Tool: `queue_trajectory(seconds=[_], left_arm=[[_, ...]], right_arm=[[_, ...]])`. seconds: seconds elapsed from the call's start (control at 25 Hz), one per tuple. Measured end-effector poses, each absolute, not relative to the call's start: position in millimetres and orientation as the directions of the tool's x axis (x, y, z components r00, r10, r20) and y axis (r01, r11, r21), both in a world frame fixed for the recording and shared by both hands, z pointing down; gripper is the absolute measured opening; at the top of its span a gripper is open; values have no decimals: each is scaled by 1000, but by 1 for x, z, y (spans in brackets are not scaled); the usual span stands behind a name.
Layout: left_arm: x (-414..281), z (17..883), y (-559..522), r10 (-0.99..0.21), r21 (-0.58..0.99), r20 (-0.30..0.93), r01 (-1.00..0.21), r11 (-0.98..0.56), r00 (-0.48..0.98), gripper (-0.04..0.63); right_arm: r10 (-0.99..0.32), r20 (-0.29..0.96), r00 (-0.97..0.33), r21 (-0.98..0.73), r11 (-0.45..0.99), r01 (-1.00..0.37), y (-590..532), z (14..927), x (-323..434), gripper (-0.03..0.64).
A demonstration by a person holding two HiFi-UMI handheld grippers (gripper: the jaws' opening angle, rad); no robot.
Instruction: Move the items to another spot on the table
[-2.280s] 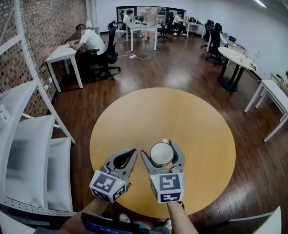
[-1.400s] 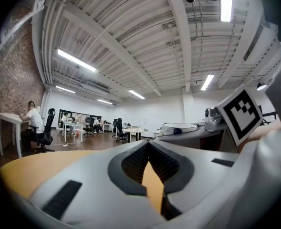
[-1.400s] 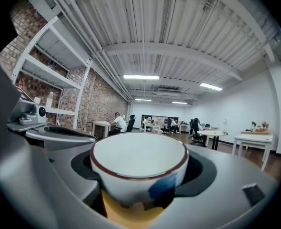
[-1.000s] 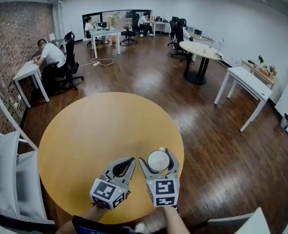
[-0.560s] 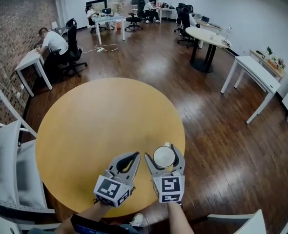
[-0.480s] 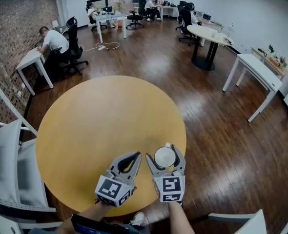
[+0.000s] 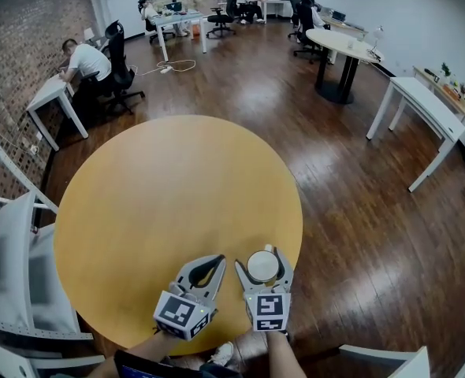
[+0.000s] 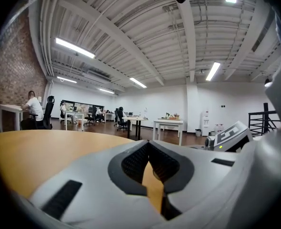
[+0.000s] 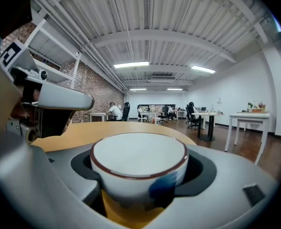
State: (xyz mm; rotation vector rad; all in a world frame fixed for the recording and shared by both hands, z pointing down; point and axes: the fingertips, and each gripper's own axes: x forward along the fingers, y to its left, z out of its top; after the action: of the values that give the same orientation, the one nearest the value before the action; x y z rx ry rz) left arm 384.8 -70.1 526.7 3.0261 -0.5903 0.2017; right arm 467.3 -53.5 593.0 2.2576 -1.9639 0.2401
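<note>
Open-plan office with a brick wall and a dark wood floor, head view: a round yellow counter [image 7: 161, 203] fills the middle, and the person's two claws hang side by side over its near edge. Right claw [image 7: 264, 252] grips a white cup [image 7: 262, 266] by its sides, close to the counter's near right rim. Left claw [image 7: 214, 260], just beside it, is closed on nothing. People sit at desks far behind.

Left gripper view: the jaws meet at their tips with nothing between them. The counter stretches away to the left, and the other claw's marker cube [image 8: 232, 135] shows at right.

Right gripper view: the cup fills the gap between the jaws, both seated against its wall. Its rim is dark red-brown and a blue patch marks the front. Whether its foot touches the counter cannot be told.

Judging by this, the cup is mid-move. The next step calls for a level descent onto a free spot well in from the edge, then a clean release. No brand, label or legible writing shows; the cubes carry only square black-and-white markers.
</note>
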Motion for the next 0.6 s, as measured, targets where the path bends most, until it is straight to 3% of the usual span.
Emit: queue_trajectory(seconds=[0.6], left_arm=[[378, 542, -79, -395, 12, 176, -404, -915, 901, 5]], right_arm=[[-965, 209, 158, 4, -160, -987, -58, 624, 479, 414]])
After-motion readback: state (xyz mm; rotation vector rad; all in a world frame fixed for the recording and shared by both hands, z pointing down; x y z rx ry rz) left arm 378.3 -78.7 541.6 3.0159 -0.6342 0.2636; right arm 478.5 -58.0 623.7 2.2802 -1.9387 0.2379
